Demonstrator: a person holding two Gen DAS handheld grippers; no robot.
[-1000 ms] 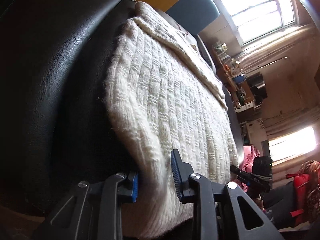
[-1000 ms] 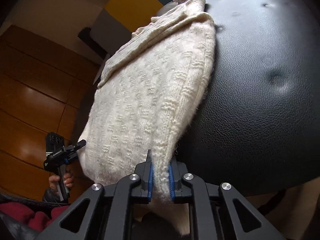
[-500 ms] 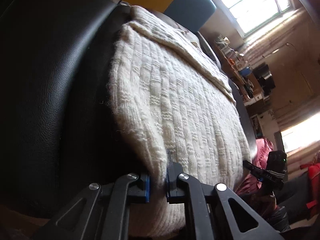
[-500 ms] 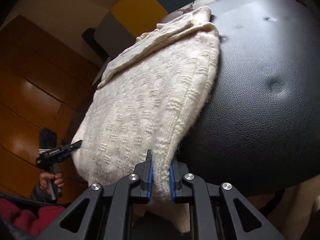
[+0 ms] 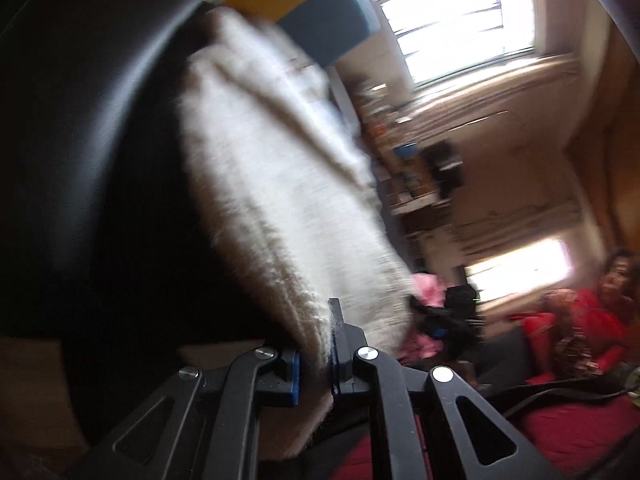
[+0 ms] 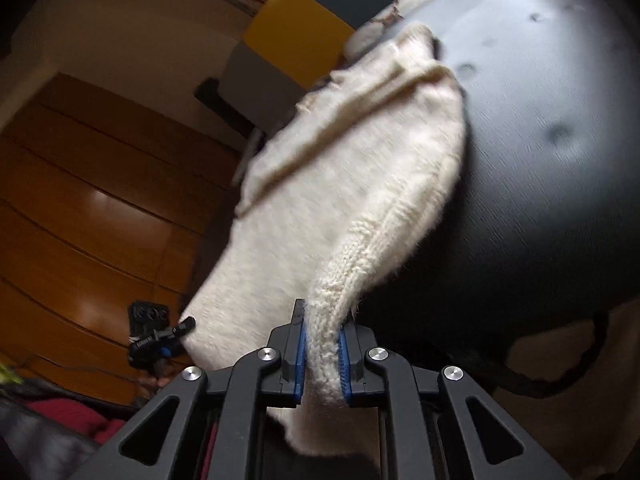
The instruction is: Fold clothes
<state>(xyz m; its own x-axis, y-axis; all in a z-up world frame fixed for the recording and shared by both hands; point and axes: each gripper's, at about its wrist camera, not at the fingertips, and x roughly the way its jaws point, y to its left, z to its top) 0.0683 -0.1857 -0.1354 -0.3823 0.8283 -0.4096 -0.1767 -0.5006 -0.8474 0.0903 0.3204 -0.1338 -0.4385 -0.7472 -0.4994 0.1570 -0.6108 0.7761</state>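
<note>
You had both tongs clamped on the sweater (image 6: 340, 184) at this moment: the left tongs (image 5: 314, 354) pinched one near corner of the hem between their blue pads, the right tongs (image 6: 322, 350) pinched the other corner. That was the change. A second earlier your left tongs stood wide apart around the knit; half a second ago they had closed on it, and now they held it and were travelling, the left view smeared with motion. The right tongs had been shut on their corner throughout. In the right view the hem rose off the seat (image 6: 540, 200), curling up from the black surface where it had lain flatter before.

My read: the near edge was coming up to be carried over the far part, though where the fold would land I could not tell.

The sweater was cream wool, thick, ribbed along the edge with a blocky knit pattern (fuzzy fibres stood out against the dark). Its far end, with a layer already turned across it, lay on the seat, which was black, leather-like, smooth and domed, with button dimples. Heavy knit like that would likely sag between your two grips, and the slick seat might let the far part slide.
</note>
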